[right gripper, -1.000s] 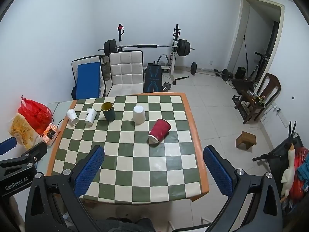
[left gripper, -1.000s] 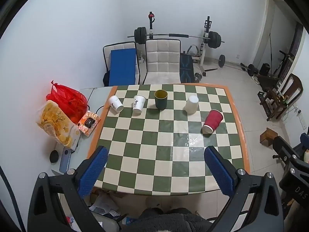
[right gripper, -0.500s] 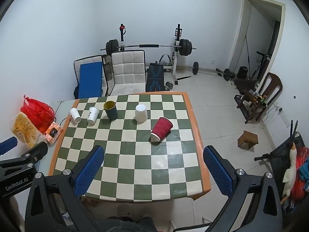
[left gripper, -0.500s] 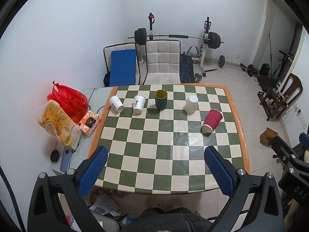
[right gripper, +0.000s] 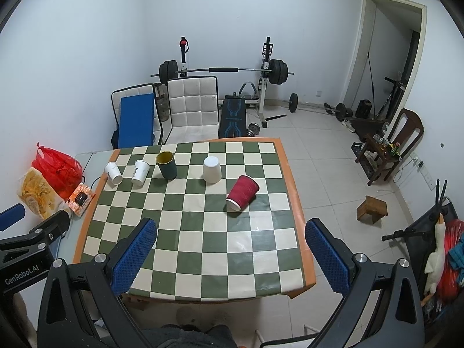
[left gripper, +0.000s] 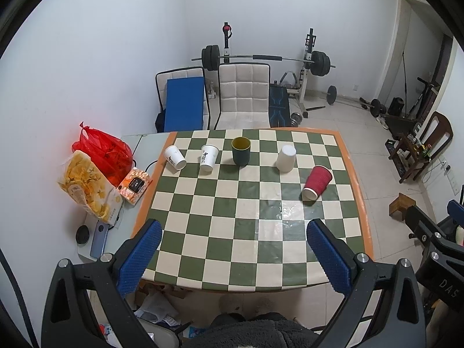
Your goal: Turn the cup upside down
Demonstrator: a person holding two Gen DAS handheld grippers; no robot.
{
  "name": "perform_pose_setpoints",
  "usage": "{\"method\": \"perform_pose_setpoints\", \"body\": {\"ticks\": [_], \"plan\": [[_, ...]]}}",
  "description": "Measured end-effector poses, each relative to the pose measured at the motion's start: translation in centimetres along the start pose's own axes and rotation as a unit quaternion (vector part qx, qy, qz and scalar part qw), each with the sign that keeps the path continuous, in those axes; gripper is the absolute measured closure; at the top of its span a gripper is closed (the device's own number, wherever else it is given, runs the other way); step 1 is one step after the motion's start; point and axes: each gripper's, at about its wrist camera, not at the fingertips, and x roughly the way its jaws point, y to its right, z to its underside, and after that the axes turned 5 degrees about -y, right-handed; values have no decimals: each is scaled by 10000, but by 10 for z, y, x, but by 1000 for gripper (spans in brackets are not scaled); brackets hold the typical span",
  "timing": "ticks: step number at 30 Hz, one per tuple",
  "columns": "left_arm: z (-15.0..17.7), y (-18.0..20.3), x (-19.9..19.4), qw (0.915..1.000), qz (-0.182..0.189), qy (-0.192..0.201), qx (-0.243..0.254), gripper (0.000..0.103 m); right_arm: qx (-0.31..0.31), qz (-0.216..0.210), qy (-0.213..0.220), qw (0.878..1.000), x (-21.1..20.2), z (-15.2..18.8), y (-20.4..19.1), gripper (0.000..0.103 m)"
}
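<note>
Several cups stand in a row at the far side of the green-and-cream checkered table (left gripper: 255, 232). A dark green cup (left gripper: 241, 150) stands upright with its mouth up; it also shows in the right wrist view (right gripper: 166, 164). A red ribbed cup (left gripper: 316, 182) (right gripper: 242, 192) and two printed white cups (left gripper: 175, 157) (left gripper: 208, 158) stand mouth down, as does a plain white cup (left gripper: 286, 158). My left gripper (left gripper: 232, 258) and right gripper (right gripper: 229, 258) are both open and empty, high above the table's near edge.
A side table at the left holds a red bag (left gripper: 104, 150), a snack bag (left gripper: 87, 188), an orange box (left gripper: 134, 185) and a phone (left gripper: 98, 242). Chairs (left gripper: 242, 95) and a barbell rack (left gripper: 261, 58) stand behind the table. A wooden stool (right gripper: 372, 208) sits on the floor at the right.
Both grippers have drifted slightly back and up from the table, so the table looks a little farther away. The cups have not moved.
</note>
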Motion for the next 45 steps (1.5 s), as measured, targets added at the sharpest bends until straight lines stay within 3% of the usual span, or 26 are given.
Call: {"method": "perform_pose_setpoints", "body": {"ticks": [45], "plan": [[7, 0, -9, 10000, -17, 88, -31, 1, -19, -47, 37, 10000, -21, -6, -9, 0]]}}
